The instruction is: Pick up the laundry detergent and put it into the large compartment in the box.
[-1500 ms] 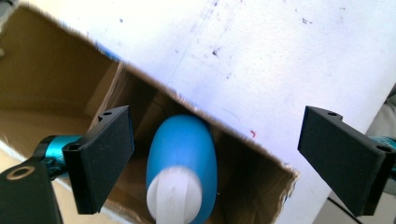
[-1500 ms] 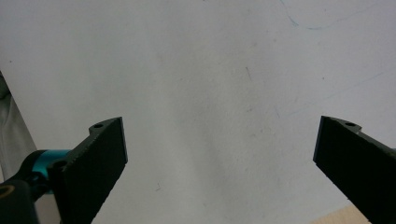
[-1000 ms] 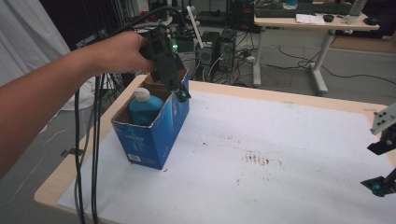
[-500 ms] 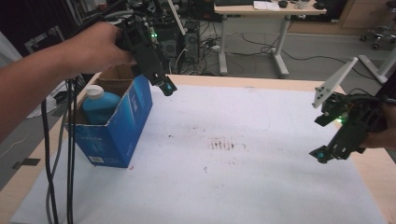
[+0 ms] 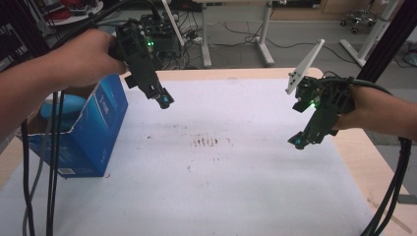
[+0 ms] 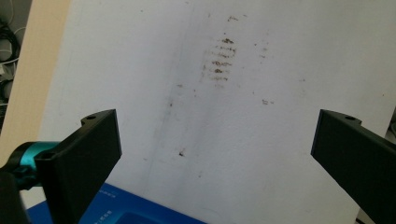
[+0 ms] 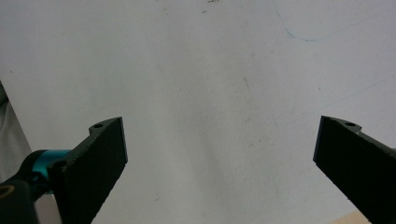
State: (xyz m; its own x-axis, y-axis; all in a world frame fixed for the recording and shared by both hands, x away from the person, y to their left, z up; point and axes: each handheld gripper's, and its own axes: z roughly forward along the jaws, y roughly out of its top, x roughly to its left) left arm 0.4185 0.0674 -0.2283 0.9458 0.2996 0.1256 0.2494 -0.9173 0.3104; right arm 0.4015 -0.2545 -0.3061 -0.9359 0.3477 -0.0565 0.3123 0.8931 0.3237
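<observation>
Blue cardboard box point(image 5: 91, 132) with a bottle point(image 5: 64, 105) inside is sitting at the tabletop's point(image 5: 246, 196) left edge, while the left hand-held gripper point(image 5: 164, 101) and right hand-held gripper point(image 5: 299, 141) are hovering wide open, empty, seemingly between grasps.

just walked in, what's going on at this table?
A person holds a gripper in each hand above a table covered with a white sheet. The left gripper hangs open and empty just right of an open blue box that has a light blue bottle in it. The right gripper hovers open and empty over the sheet's right side. Nothing is gripped.
</observation>
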